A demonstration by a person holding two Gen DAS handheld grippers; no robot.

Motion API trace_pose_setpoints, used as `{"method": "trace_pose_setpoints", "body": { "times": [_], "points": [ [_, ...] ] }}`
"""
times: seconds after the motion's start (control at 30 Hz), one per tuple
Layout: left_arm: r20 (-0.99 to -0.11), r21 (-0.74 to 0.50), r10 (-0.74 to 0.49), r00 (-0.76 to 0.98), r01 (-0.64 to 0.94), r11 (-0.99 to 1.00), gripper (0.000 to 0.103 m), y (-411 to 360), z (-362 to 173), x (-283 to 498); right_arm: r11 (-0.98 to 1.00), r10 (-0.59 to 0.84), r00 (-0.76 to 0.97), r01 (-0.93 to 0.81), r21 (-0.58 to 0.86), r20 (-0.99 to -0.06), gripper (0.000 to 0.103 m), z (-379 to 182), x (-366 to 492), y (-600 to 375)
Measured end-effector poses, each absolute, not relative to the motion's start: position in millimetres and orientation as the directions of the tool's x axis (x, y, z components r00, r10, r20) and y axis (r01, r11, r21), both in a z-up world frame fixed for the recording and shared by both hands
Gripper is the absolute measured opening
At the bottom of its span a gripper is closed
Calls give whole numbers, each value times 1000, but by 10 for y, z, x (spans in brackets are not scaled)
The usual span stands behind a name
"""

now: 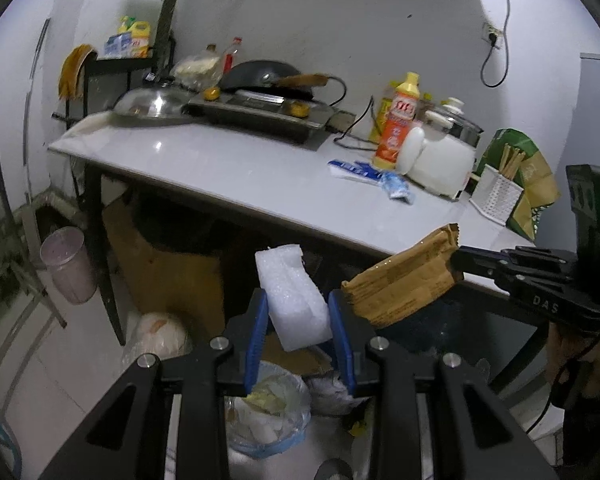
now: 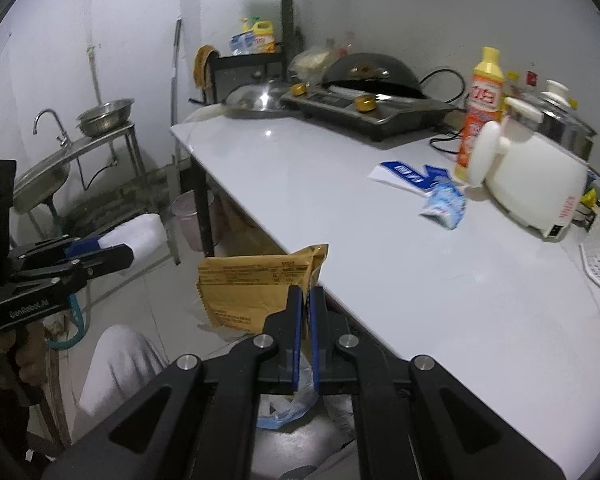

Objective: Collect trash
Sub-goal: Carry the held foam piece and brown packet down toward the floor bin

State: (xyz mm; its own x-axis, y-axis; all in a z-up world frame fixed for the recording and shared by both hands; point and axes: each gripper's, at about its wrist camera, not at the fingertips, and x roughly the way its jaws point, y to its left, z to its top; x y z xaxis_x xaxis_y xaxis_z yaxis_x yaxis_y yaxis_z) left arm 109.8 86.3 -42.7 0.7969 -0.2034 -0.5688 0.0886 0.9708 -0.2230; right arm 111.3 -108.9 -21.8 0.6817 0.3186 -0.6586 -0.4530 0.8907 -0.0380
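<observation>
White countertop, large, on dark legs; front edge runs diag. across both views. Surface mostly bare toward near side.

Far end of counter: black induction cooktop w/ dark wok on top; steel domed lid lying beside it on the left. Right side: white rice cooker, orange-and-yellow detergent bottle just behind it. White perforated utensil holder w/ chopsticks further right, green-gold bag behind.

Steel sink w/ tap on metal stand, left of counter, well apart; steel bowl on stand above.

Under/in front of counter: bin lined w/ clear-blue plastic bag, holding pale scraps, directly below left gripper tips in left wrist view. Pink bucket on floor by counter leg.

Left gripper: jaws part-open, blue pads pressed on both sides of white foam block; block upright, sticking out past tips, held off the counter, above bin.

Right gripper: jaws nearly closed, pinching edge of tan paper wrapper; wrapper in the air just off counter front edge, crumpled at top corner.

On counter, untouched: blue-white flat packet and crumpled light-blue wrapper, near each other, just in front of detergent bottle.
</observation>
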Motion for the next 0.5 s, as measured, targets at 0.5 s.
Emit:
{"method": "trace_pose_setpoints", "body": {
  "times": [0.5],
  "points": [
    [-630, -277, -178, 756, -6, 961, 30, 1274, -1020, 1116, 841, 323, 576, -539, -51, -751, 3, -889, 1157, -526]
  ]
}}
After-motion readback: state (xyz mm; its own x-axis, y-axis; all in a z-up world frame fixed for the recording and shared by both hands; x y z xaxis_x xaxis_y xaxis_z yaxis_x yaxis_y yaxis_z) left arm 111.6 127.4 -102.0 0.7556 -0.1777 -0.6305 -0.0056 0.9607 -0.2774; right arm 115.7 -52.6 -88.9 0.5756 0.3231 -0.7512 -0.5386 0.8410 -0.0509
